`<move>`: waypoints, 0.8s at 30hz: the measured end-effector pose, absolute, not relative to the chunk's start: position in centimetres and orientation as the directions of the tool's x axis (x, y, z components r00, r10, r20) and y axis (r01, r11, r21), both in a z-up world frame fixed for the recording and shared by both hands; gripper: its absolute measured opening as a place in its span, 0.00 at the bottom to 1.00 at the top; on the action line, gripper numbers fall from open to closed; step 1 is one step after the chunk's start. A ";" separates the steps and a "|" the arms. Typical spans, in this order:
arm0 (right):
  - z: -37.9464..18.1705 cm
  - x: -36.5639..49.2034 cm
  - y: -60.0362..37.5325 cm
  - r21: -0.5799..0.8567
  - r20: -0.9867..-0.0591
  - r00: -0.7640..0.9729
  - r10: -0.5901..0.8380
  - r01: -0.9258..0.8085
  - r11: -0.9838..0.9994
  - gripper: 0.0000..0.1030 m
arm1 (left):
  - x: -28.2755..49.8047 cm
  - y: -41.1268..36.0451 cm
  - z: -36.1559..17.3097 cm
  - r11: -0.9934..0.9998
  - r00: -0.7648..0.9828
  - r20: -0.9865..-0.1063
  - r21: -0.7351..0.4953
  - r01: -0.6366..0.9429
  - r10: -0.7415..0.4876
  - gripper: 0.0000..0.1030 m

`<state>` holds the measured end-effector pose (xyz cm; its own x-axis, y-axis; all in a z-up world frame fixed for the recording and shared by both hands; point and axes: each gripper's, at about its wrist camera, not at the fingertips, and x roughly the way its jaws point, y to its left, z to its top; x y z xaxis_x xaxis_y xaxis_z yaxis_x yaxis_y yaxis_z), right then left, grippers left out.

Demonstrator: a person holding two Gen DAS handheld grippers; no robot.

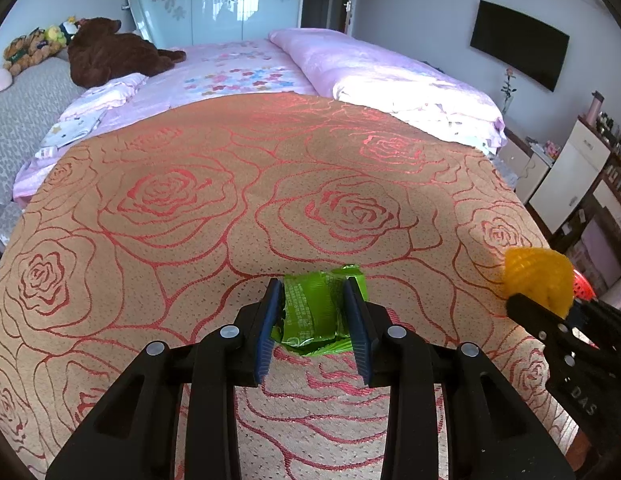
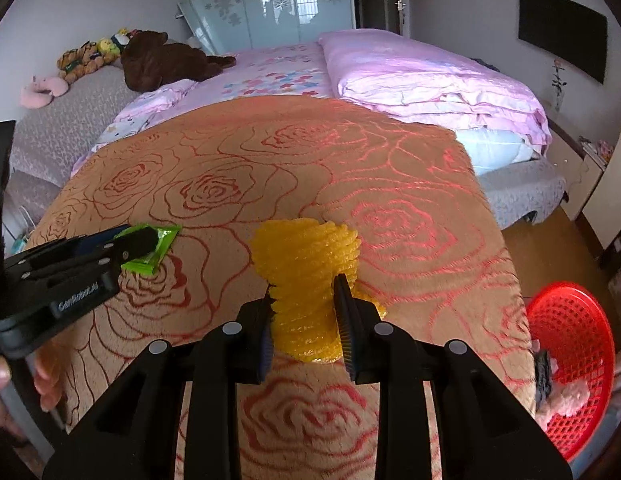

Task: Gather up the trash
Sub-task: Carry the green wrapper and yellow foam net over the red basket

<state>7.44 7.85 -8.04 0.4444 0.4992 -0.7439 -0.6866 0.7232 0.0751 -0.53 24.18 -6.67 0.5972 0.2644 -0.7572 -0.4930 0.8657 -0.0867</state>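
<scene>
Bedroom, rose-patterned cover (image 1: 158, 200). Left gripper (image 1: 313, 316) clamped on green wrapper (image 1: 310, 312); right gripper (image 2: 304, 316) squeezing yellow foam net (image 2: 306, 264) at mid-body. Both light, soft, crushable; wrapper probably slippery. Red basket (image 2: 574, 360) alongside.

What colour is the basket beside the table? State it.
Red, a plastic lattice basket. It shows best in the right wrist view, at the lower right.

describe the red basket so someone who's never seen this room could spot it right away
Start at the rose-patterned cover in front of the pink bed. Past its right edge, low down on the floor side, sits the red basket. It is the only bright red thing, round with an open plastic lattice.
</scene>
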 end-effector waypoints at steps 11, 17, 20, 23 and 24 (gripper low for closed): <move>-7.9 6.7 5.1 0.042 -0.724 0.503 0.472 -0.651 0.758 0.26 | -1.0 22.5 -6.5 0.875 0.602 -0.753 -0.073 -0.479 0.267 0.28; -8.0 6.6 4.2 0.065 -0.718 0.500 0.484 -0.645 0.762 0.26 | -1.2 21.8 -6.4 0.883 0.608 -0.751 -0.071 -0.463 0.258 0.28; -7.9 6.6 4.1 0.072 -0.713 0.503 0.489 -0.641 0.764 0.26 | -1.3 21.5 -6.2 0.886 0.618 -0.745 -0.080 -0.457 0.251 0.28; -7.3 6.7 3.7 0.082 -0.703 0.508 0.497 -0.636 0.767 0.26 | -1.4 21.5 -5.7 0.889 0.634 -0.734 -0.092 -0.449 0.244 0.28; -7.2 6.7 3.6 0.086 -0.701 0.509 0.499 -0.635 0.768 0.26 | -1.5 21.5 -5.5 0.890 0.640 -0.729 -0.096 -0.446 0.242 0.28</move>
<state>6.71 3.63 -7.22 0.5090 0.4994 -0.7011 -0.6349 0.7678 0.0859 -1.53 21.47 -5.55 0.6400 0.2421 -0.7292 -0.4456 0.8901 -0.0956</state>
